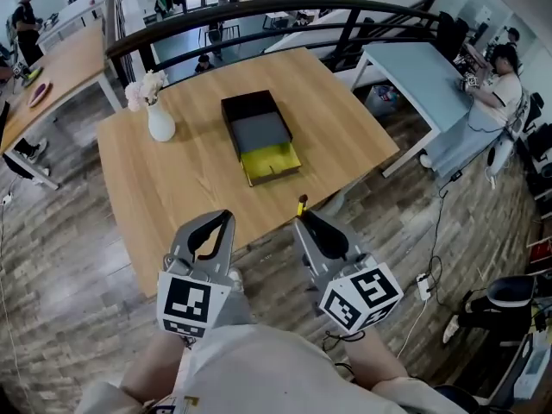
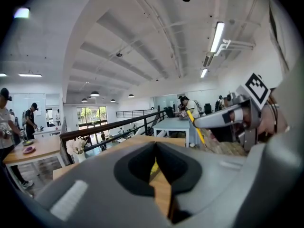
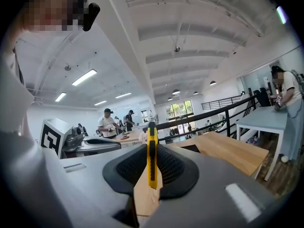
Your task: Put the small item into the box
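Open office floor was seen on all sides of a wooden table [image 1: 198, 188], with a dark railing [image 1: 259, 9] past its far edge. A box [image 1: 259, 132] was set near the table's middle, its long axis running near to far. Its near end was lined yellow and its far part was black with a grey floor. A vase [image 1: 160, 121] stood well apart to its left.

The cutter [image 3: 151, 151], a small yellow one, was held clamped between the jaws of the right gripper [image 1: 304, 218]. Its long axis crossed the jaw tips roughly upright, and one end stood proud of them. The left gripper [image 1: 226, 218] was seen with its jaws drawn together on nothing.

Both grippers were held by the table's near edge. The box lay farther off and slightly left of the right gripper, which was judged the arm for the carry, since the load was already in it. Bare tabletop lay between gripper and box, so a straight path was judged open. The box's near wall would have to be cleared, and the upright cutter might need to be tipped to lie flat inside.
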Tool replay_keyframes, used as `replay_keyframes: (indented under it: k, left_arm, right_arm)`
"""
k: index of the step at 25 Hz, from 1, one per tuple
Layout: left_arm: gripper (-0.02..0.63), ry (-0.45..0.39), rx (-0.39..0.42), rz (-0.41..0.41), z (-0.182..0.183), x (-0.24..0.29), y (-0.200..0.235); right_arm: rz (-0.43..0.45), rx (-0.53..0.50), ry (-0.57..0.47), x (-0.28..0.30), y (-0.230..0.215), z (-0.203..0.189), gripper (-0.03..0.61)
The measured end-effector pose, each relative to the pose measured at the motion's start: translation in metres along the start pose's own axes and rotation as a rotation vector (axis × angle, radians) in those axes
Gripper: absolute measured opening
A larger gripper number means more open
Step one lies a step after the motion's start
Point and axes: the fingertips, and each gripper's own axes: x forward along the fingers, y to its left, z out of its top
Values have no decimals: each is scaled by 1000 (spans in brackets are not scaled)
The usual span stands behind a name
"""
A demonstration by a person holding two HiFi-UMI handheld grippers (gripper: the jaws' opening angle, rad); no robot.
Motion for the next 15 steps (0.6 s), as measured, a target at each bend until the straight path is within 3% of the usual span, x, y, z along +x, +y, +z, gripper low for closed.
replay_keyframes:
  k: [15]
  left_arm:
    - [2,23,-20,-70,-7,90,116]
  right_arm:
    - [-56,-3,31,143,-28,34,63]
